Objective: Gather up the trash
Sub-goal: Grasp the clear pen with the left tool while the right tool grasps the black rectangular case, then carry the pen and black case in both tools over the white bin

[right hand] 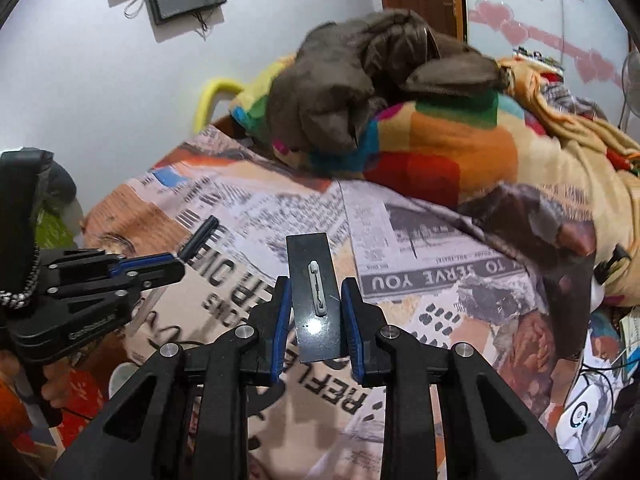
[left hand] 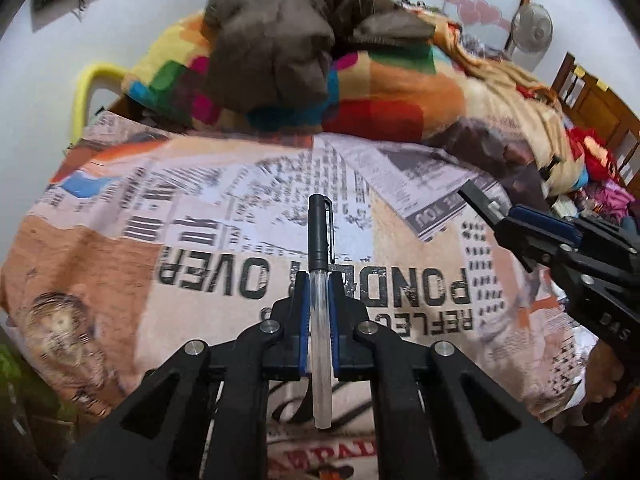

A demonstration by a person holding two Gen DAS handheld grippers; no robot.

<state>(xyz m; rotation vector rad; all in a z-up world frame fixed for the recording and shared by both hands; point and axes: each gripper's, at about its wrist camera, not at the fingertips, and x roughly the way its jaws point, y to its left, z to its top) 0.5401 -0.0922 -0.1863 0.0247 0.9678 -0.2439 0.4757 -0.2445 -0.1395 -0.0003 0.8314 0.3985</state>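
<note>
My left gripper [left hand: 319,280] is shut on a pen [left hand: 320,240] with a black cap and clear barrel, held above the newspaper-print bedsheet [left hand: 160,240]. It also shows in the right wrist view [right hand: 176,258], with the pen's cap [right hand: 200,234] sticking out. My right gripper [right hand: 316,284] is shut on a flat black rectangular piece [right hand: 314,300] with a small white mark on it, also above the sheet [right hand: 440,300]. The right gripper shows at the right of the left wrist view [left hand: 476,200], its black piece edge-on.
A heap of colourful blankets [left hand: 380,92] with a brown jacket [left hand: 280,40] on top lies at the far end of the bed. A yellow chair back [left hand: 86,92] stands by the white wall. Cables and clutter [right hand: 592,400] lie at the right.
</note>
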